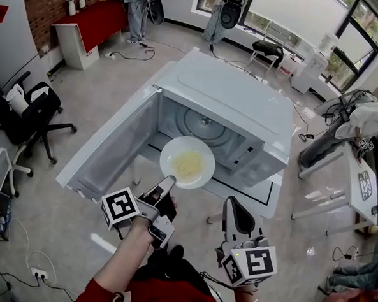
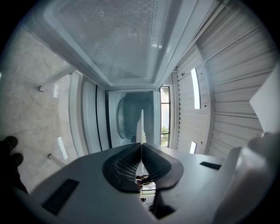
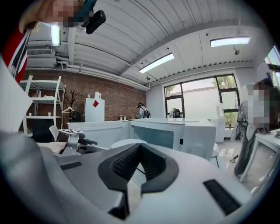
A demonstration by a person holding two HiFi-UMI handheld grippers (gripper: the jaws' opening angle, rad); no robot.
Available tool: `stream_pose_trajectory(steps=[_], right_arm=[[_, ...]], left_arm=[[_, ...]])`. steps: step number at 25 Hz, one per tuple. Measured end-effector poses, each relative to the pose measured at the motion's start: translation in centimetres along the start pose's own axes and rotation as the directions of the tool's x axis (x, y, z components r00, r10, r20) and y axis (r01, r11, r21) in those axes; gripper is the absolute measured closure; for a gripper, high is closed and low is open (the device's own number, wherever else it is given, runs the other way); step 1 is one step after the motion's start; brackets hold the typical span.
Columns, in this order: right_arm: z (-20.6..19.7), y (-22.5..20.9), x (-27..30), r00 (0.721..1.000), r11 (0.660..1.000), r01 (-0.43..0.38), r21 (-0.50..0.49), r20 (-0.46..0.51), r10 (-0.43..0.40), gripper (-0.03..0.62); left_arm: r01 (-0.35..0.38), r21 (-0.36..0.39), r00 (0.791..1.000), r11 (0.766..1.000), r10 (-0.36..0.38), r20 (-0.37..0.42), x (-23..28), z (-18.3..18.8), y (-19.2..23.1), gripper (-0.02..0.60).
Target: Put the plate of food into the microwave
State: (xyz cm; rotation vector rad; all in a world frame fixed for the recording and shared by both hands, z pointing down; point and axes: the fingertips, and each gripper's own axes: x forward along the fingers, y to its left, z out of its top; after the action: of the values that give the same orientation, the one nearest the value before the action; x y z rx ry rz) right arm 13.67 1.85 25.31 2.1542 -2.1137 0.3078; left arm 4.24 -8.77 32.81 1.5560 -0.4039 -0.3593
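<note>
Plate (image 1: 187, 162) white, round, yellow food, rim pinched by left gripper (image 1: 168, 180), right gripper (image 1: 231, 206) closed, empty

Lighting: bright and even. Daylight comes from the windows (image 1: 293, 16) along the far wall, with ceiling strip lamps (image 3: 156, 63) adding to it.
Shadows: soft and faint, with the deepest shade inside the microwave (image 1: 197, 125).
Glare: pale reflections lie on the glossy floor (image 1: 320, 193). The lamps and window panes are blown out to white in both gripper views.
Distortion: the gripper views show strong fisheye, with black corners and bowed straight lines. The head view bends less.
Focus: the background is sharp, and the foreground nearest each gripper lens is soft.
Overlay: mosaic patches sit in the right gripper view.
</note>
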Motion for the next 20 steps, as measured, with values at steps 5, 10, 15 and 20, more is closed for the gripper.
stream_pose_trajectory(steps=[5, 10, 15, 20], right_arm=[[-0.9, -1.0, 2.2, 1.0, 0.997, 0.021, -0.068, -0.016, -0.023, 0.582], [-3.0, -1.3, 4.8, 0.998, 0.998, 0.003, -0.07, -0.058, -0.007, 0.582], [-6.7, -2.1, 6.5, 0.988, 0.999, 0.016, -0.038, -0.15, -0.022, 0.582], [-7.7, -2.7, 9.2, 0.993, 0.997, -0.008, -0.071, -0.12, -0.001, 0.582]], left_arm=[[-0.057, 0.026, 0.998, 0.998, 0.057, 0.005, 1.2, 0.7, 2.3, 0.563], [-0.028, 0.02, 0.999, 0.999, 0.027, 0.021, 3.5, 1.0, 3.2, 0.563], [0.001, 0.036, 0.999, 0.999, -0.003, 0.047, 6.1, 1.3, 4.7, 0.563], [0.02, 0.067, 0.997, 0.998, -0.024, 0.067, 8.5, 2.7, 5.4, 0.563]])
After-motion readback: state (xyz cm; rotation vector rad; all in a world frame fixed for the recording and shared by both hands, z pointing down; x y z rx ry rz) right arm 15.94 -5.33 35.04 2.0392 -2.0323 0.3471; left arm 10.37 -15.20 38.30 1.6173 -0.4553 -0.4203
